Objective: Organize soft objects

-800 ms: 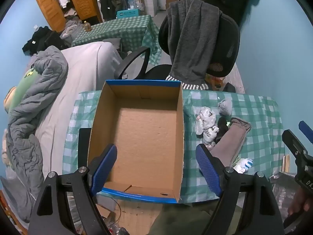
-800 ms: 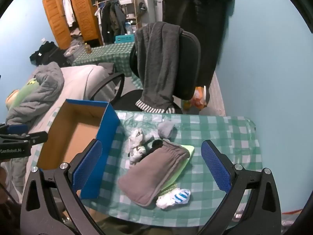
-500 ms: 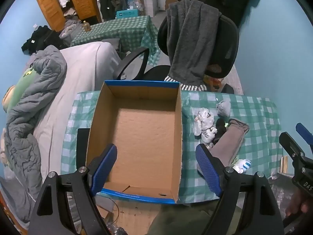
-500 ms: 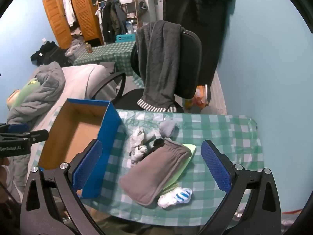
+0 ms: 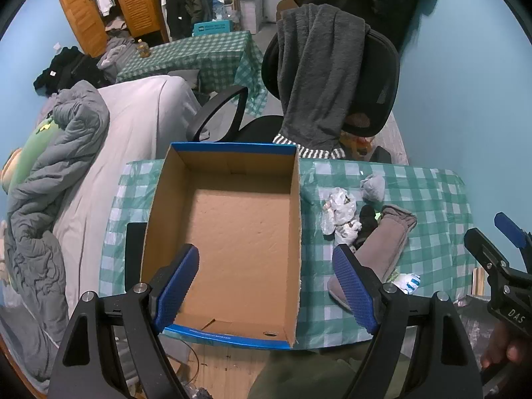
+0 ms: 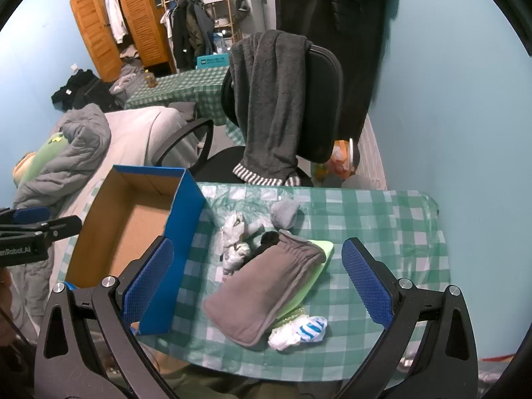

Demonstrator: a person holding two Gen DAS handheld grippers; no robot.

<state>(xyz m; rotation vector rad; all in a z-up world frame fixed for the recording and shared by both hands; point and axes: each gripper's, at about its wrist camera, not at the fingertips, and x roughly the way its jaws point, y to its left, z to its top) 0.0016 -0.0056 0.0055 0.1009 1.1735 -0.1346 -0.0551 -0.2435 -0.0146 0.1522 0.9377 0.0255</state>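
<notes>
Nothing had been sorted at this moment: the open cardboard box with blue outer faces (image 5: 232, 232) held nothing visible on its plain brown corrugated floor, and every soft item lay on the green-and-white checked plastic tablecloth (image 6: 382, 232) outside it; the whole task was judged still to be done.

Nearest, the left gripper (image 5: 266, 286) hovered over the near end of the box, its blue dimpled pads spread wide and holding nothing; the right gripper (image 6: 256, 279) hovered above the pile of soft items, likewise spread wide and empty.

Toward the near edge of the desk lay a small crumpled white sock with blue stripes (image 6: 299, 331), knitted and loosely balled; just beyond it, touching it, lay a flat taupe fleece pouch with an elasticated, gathered far end (image 6: 266, 286), resting on a thin pale-green sheet (image 6: 321, 252) of smooth appearance; at the pouch's far-left corner sat a small black fabric bundle (image 6: 269, 237); beside that, nearer the box wall, lay a pair of twisted white-and-grey patterned socks (image 6: 237, 242); farthest, toward the far edge of the desk, sat a rounded pale-grey sock ball (image 6: 284, 214).

Beyond the desk stood a black mesh office chair (image 6: 319, 106) draped with a dark-grey fleece garment with striped cuffs (image 6: 272, 99).
</notes>
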